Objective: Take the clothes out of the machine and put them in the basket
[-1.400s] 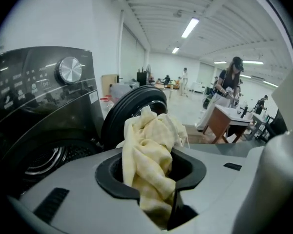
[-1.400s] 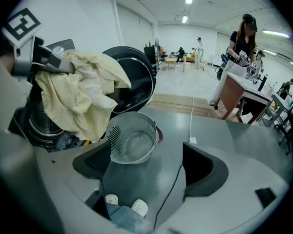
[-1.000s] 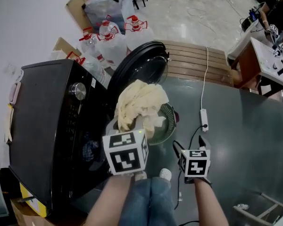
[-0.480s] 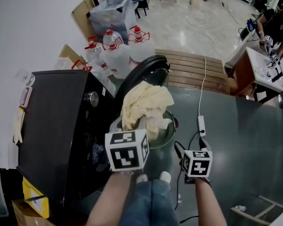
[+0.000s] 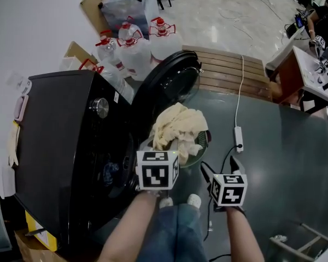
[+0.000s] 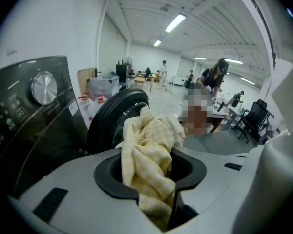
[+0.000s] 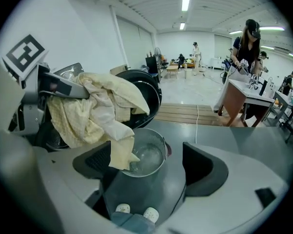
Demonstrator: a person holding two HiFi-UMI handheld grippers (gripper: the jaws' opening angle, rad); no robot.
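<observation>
My left gripper [image 5: 165, 146] is shut on a bundle of pale yellow checked cloth [image 5: 177, 125]. It holds the bundle over a round mesh basket [image 5: 203, 141] on the floor in front of the black washing machine [image 5: 54, 141]. In the left gripper view the cloth [image 6: 149, 155] fills the gap between the jaws of that gripper [image 6: 151, 182]. In the right gripper view the cloth's [image 7: 95, 113] lowest corner hangs into the basket [image 7: 154, 157]. My right gripper [image 7: 146, 167] stands open and empty, beside the basket on its near right. The machine's round door [image 5: 169, 83] is swung open.
Something bluish [image 5: 106, 171] shows in the dark drum opening. Several water jugs [image 5: 136, 48] stand behind the machine. A power strip with its cord [image 5: 239, 144] lies on the floor right of the basket, and wooden planks [image 5: 229, 72] lie beyond. The person's shoes [image 5: 177, 202] are just below the basket.
The left gripper has come down with the yellow cloth, so the bundle now hangs lower over the basket and its corner dips inside. The right gripper has hardly moved.
</observation>
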